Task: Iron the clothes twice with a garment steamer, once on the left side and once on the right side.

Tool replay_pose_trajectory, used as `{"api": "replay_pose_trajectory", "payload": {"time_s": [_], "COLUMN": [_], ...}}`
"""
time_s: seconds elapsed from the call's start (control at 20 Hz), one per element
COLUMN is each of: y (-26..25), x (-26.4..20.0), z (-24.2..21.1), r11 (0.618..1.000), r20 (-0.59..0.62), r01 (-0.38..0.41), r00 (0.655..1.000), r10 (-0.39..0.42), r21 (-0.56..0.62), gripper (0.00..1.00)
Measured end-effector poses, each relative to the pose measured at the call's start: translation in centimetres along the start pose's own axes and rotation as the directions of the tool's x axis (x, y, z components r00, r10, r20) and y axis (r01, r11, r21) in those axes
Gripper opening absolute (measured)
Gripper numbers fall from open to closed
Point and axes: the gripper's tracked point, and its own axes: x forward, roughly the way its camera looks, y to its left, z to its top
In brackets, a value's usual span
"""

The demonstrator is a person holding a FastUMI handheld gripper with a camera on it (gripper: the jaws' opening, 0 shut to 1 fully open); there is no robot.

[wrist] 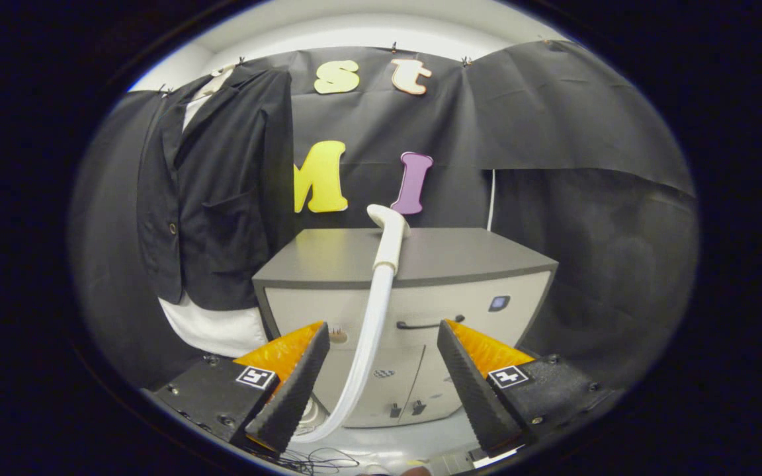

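Gripper (381, 370) open, 2 fingers spread, holding nothing. Hose (369, 344) passes between them, rising to the steamer head (389, 231), which lies on the cabinet (460, 254) straight ahead, long axis running away. Jacket (212, 192) hangs beyond, ahead-left.
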Motion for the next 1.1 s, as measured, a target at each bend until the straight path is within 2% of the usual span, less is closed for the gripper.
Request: {"api": "replay_pose_trajectory", "payload": {"time_s": [0.25, 0.5, 0.65, 0.75, 0.85, 1.05, 1.1], "y": [-1.1, -1.6, -1.6, -1.4, -1.3, -1.6, -1.5], "x": [6.6, 11.7, 13.8, 15.0, 16.0, 17.9, 18.2], "z": [5.5, 6.9, 6.2, 6.3, 7.1, 6.7, 6.6], "r11": [0.998, 0.995, 0.993, 0.992, 0.991, 0.991, 0.991], "r20": [-0.011, -0.112, -0.167, -0.192, -0.193, -0.249, -0.255], "r01": [-0.031, -0.068, -0.073, -0.074, -0.073, -0.053, -0.055], "r00": [0.999, 0.991, 0.982, 0.977, 0.977, 0.965, 0.963], "r10": [0.032, 0.076, 0.087, 0.094, 0.094, 0.082, 0.085], "r21": [0.051, 0.075, 0.092, 0.106, 0.112, 0.120, 0.121], "gripper": [1.00, 1.00, 1.00, 0.93, 0.92, 0.75, 0.74]}}
